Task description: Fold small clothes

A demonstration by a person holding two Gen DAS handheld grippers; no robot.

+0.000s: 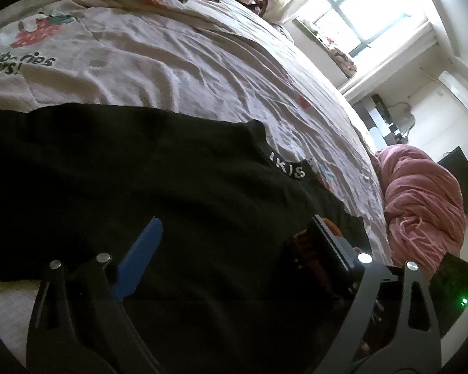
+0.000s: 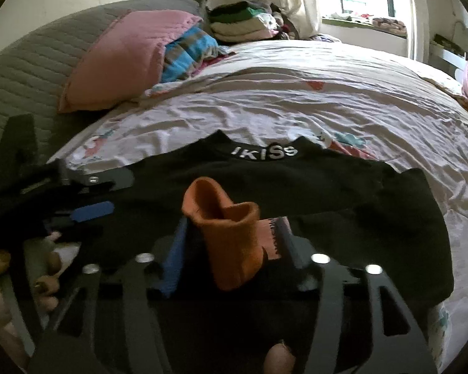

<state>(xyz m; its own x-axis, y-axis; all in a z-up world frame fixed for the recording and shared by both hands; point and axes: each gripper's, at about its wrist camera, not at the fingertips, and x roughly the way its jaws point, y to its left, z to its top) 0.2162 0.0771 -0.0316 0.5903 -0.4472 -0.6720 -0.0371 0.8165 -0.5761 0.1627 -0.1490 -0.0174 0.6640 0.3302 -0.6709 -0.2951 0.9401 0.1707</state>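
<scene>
One black garment (image 2: 265,184), white "IKISS" collar lettering (image 2: 263,152), strawberry-print bedsheet (image 1: 171,62)

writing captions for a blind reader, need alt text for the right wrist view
A black garment lettered IKISS lies spread on a rumpled floral bedsheet, with an orange sock between the fingers of the right gripper above it. The left gripper is at the left, a pink pillow behind.

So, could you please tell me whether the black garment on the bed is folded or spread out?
Spread out: the black garment lies flat across the bedsheet, its lettered neckband uppermost.
</scene>
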